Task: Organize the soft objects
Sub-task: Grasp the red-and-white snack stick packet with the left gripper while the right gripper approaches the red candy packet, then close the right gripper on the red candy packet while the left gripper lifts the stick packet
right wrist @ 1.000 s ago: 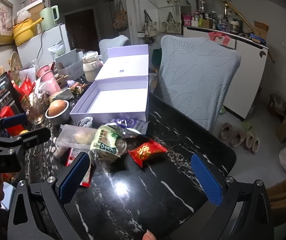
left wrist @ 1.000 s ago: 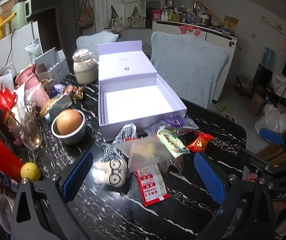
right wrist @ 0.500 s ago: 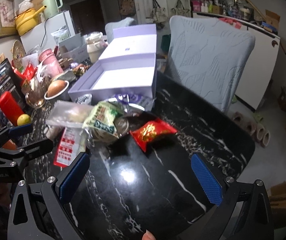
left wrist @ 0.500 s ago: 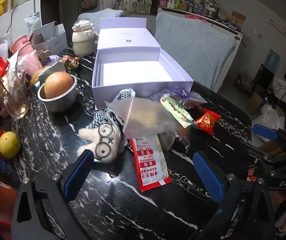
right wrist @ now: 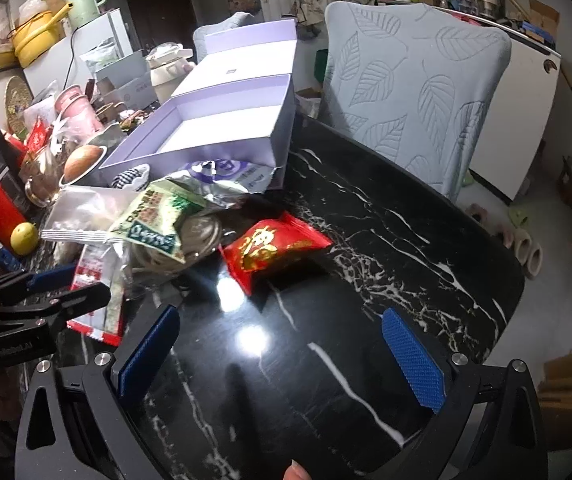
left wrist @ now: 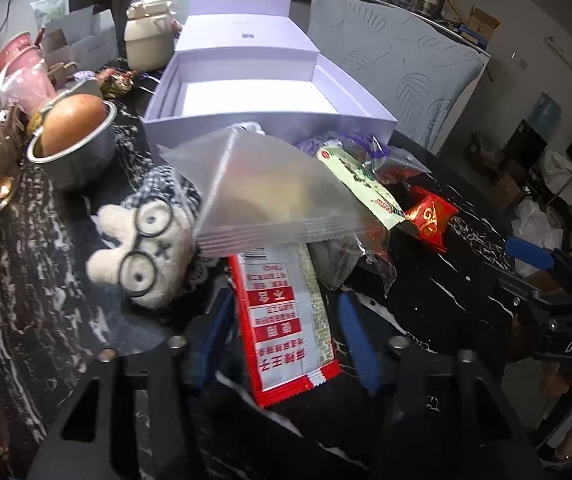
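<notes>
Where packets pile: black marble table (right wrist: 366, 240) | covered chair (right wrist: 414, 92) behind

- We see the bench (right wrist: 366, 240) as polished black stone with white veins, glossy enough to mirror lamps.
- The lavender gift box (left wrist: 269, 120) looks like smooth matt card.
- The frosted zip bag (left wrist: 269, 192) is cloudy, soft plastic film.
- The red-and-white sachet (left wrist: 286, 320) and the red snack packet (right wrist: 273, 248) are shiny printed foil.
- The plush toy (left wrist: 145, 248) is fuzzy white cloth with wire-like spectacles.
- The bowl (left wrist: 73, 156) is brushed metal.
- The left hand-held gripper's pads (left wrist: 356, 344) are textured blue rubber on matt black plastic.
</notes>
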